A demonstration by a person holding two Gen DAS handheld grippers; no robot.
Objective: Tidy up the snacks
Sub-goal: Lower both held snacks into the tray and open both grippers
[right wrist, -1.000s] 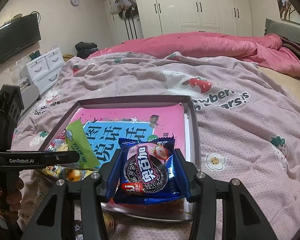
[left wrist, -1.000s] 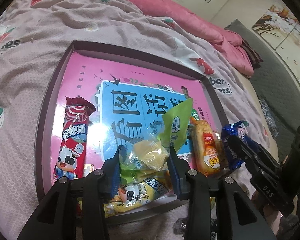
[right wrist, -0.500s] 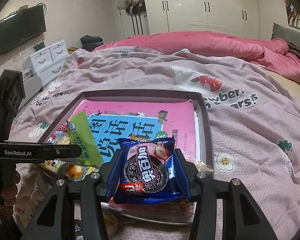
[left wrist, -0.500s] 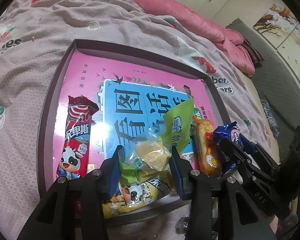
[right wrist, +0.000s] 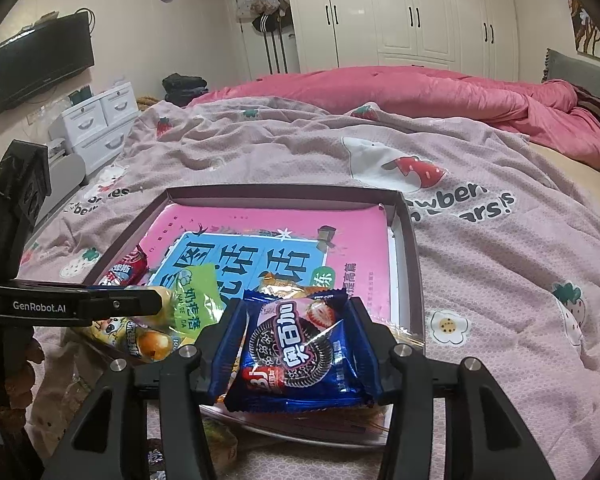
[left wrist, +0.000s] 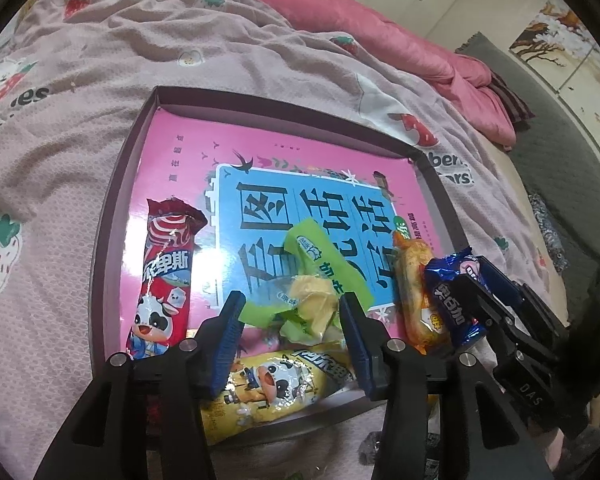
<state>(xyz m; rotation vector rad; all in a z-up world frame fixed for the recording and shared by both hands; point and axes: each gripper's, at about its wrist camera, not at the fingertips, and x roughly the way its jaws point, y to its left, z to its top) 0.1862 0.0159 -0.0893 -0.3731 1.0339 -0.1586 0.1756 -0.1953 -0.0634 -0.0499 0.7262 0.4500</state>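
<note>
Black grippers (left wrist: 292, 312), blue pads (left wrist: 230, 320), silver screws, white lettering

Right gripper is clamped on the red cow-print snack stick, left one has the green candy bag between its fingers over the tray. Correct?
Not quite. The right gripper is clamped on the blue cookie pack, as the right wrist view shows. The red cow-print stick lies untouched in the tray. The green candy bag does sit between the left gripper's fingers, which have just been opening.

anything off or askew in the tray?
Mostly tidy. The yellow cow packet lies slanted across the tray's near edge, under the green-and-clear packet, unlike the straight red cow bar. The left gripper has just been opening around that green packet.
</note>
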